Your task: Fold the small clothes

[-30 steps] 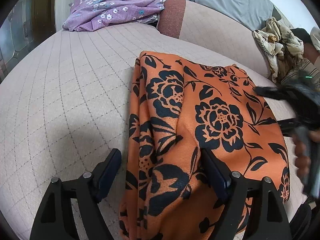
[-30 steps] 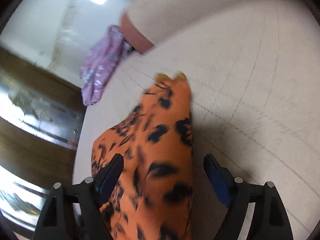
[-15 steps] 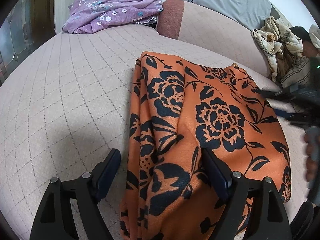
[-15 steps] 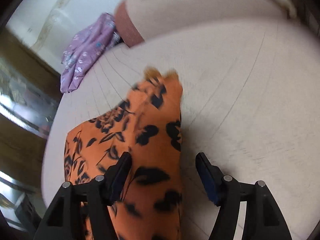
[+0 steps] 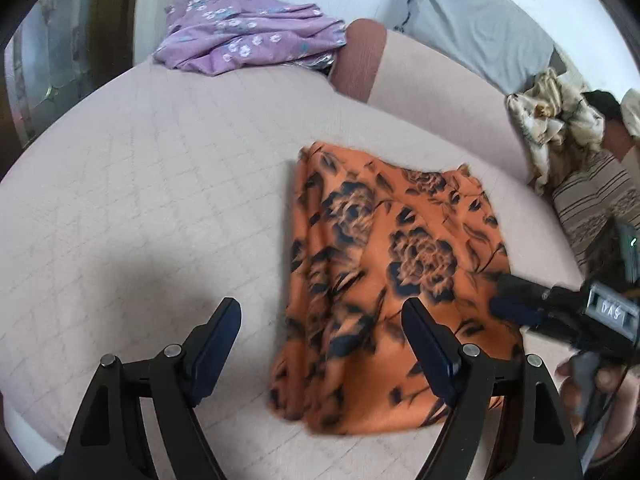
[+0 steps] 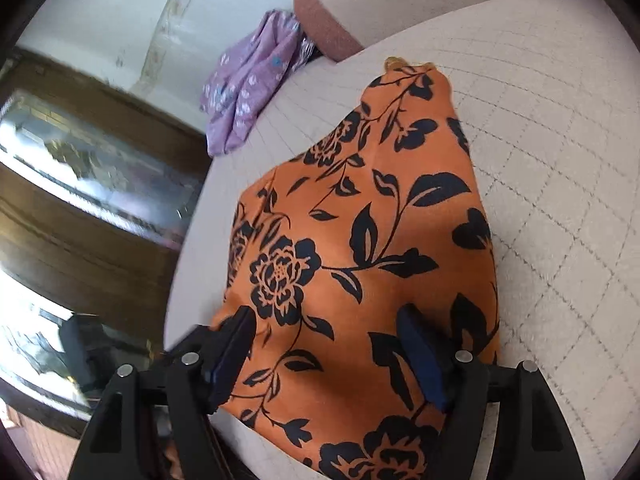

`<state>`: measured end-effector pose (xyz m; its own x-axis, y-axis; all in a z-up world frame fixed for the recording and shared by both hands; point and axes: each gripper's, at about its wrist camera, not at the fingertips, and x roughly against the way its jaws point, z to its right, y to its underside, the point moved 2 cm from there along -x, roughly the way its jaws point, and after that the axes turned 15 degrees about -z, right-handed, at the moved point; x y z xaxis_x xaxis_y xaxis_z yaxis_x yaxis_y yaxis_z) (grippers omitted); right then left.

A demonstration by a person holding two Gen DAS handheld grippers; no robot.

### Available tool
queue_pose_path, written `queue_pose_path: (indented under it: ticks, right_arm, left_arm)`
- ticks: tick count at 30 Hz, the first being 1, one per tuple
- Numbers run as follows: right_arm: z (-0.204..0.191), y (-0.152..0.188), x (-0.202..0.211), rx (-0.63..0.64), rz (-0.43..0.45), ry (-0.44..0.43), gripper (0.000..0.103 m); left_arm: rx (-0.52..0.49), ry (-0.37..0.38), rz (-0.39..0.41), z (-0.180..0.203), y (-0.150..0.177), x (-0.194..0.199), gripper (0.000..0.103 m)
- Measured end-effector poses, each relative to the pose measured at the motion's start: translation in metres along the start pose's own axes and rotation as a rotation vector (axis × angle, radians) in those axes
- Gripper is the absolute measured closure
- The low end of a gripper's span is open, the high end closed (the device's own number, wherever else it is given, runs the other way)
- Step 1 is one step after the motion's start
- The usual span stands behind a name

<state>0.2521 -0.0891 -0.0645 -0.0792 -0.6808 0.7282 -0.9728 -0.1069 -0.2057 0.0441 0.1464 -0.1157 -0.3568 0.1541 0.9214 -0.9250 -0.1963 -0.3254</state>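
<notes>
Pale quilted bed cover (image 5: 152, 184) fills scene. Left gripper (image 5: 320, 340) hovers above it, jaws spread wide, nothing between pads; left finger over bare quilt, right finger over near edge of orange floral garment (image 5: 384, 280). Garment lies folded flat just ahead. Right gripper (image 6: 324, 344) sits over same garment's near end, jaws opening, cloth beneath but not pinched. Beyond: purple floral garment (image 5: 248, 36) bunched at far edge, grey pillow (image 5: 480, 28), crumpled cream clothes (image 5: 556, 120) at far right.
</notes>
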Motion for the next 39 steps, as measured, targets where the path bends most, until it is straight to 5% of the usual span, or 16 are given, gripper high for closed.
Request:
queue_pose_path:
  ticks: [2, 6, 9, 12, 15, 20, 26, 30, 35, 39]
  right_arm:
    - [0.001, -0.001, -0.004, 0.015, 0.009, -0.013, 0.024]
    - [0.004, 0.008, -0.003, 0.032, 0.028, -0.024, 0.024]
    - [0.004, 0.006, -0.006, 0.053, 0.023, -0.014, 0.024]
    - [0.002, 0.007, -0.005, 0.058, 0.015, -0.013, 0.022]
    - [0.001, 0.008, -0.006, 0.06, 0.014, -0.015, 0.022]
    - [0.001, 0.007, -0.007, 0.063, 0.009, -0.029, 0.022]
    - [0.001, 0.008, -0.002, 0.034, 0.01, -0.043, 0.022]
    - [-0.015, 0.016, 0.018, 0.045, 0.059, -0.023, 0.021]
    - [-0.004, 0.021, 0.004, 0.014, 0.022, 0.029, 0.013]
    - [-0.025, 0.024, 0.027, 0.042, 0.088, 0.035, 0.013]
  left_arm:
    - [-0.004, -0.037, -0.138, -0.008, 0.009, -0.037, 0.02]
    - [-0.018, -0.009, -0.088, -0.001, -0.006, -0.011, 0.034]
    - [-0.03, -0.009, -0.01, 0.004, -0.039, 0.006, 0.034]
    - [-0.04, 0.035, -0.06, 0.008, -0.077, -0.015, 0.034]
    - [-0.052, 0.051, -0.212, 0.005, -0.112, -0.069, 0.069]
    - [-0.039, 0.05, -0.221, -0.002, -0.139, -0.076, 0.058]
    - [-0.106, -0.102, -0.111, 0.006, -0.106, -0.03, 0.046]
    - [-0.153, -0.19, -0.011, 0.02, -0.078, 0.013, 0.028]
    - [-0.17, -0.253, 0.023, 0.024, -0.052, 0.042, 0.027]
    - [-0.155, -0.252, 0.039, 0.028, -0.042, 0.053, 0.027]
